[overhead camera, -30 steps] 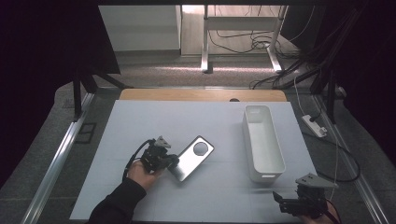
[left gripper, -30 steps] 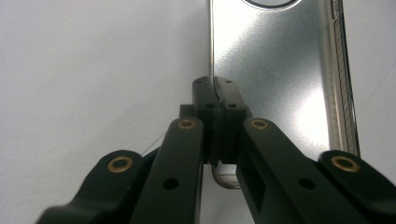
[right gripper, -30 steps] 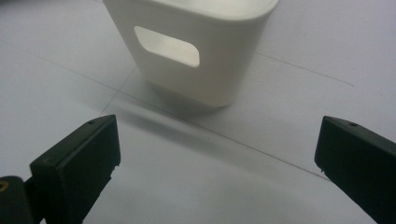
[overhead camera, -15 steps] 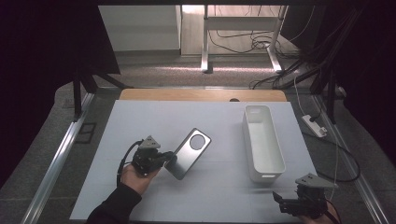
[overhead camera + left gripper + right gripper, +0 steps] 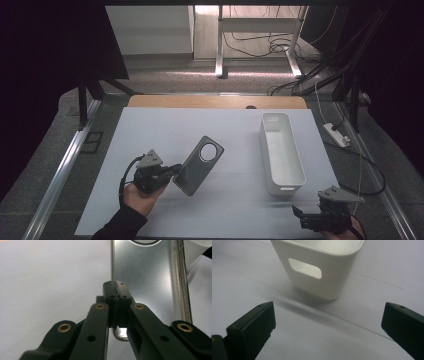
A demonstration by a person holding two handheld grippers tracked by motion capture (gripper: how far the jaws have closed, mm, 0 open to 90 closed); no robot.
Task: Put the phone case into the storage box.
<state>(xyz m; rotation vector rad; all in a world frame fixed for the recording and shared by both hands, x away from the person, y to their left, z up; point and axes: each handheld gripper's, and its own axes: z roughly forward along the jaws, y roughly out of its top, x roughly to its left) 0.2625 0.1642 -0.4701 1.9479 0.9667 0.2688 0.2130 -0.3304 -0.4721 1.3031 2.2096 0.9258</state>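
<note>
A: Left gripper (image 5: pixel 172 172), jaws clamped on the near short edge of the phone case (image 5: pixel 198 165). In the left gripper view (image 5: pixel 115 290), pads pinched together on one corner of that edge.

B: Long axis?

A: Running from the gripper up and away toward the far right, camera-hole end pointing at the far end of the white bin (image 5: pixel 281 152). Tilted, held end nearest the hand; whether the far end is clear of the white mat (image 5: pixel 150 135) — hard to tell from above.

B: Place relative to the bin?

A: Left of it, apart, roughly level with the bin's middle. Inner side up, grey, raised rim along the edges.

B: Anything cut off or hidden?

A: In the left gripper view, round cut-out of the case (image 5: pixel 147 265) clipped by the top edge; near corner covered by the pads. Left hand (image 5: pixel 140 195) partly under the gripper body, sleeve running off the bottom edge.

B: Right side?

A: Right gripper (image 5: pixel 300 216) near the bottom edge, just below the bin's near end, jaws wide apart on nothing. Same in the right gripper view (image 5: pixel 327 322): bin's near end wall (image 5: pixel 319 267) ahead, handle slot facing.

B: Bin contents?

A: Nothing seen on the visible floor from above.
</note>
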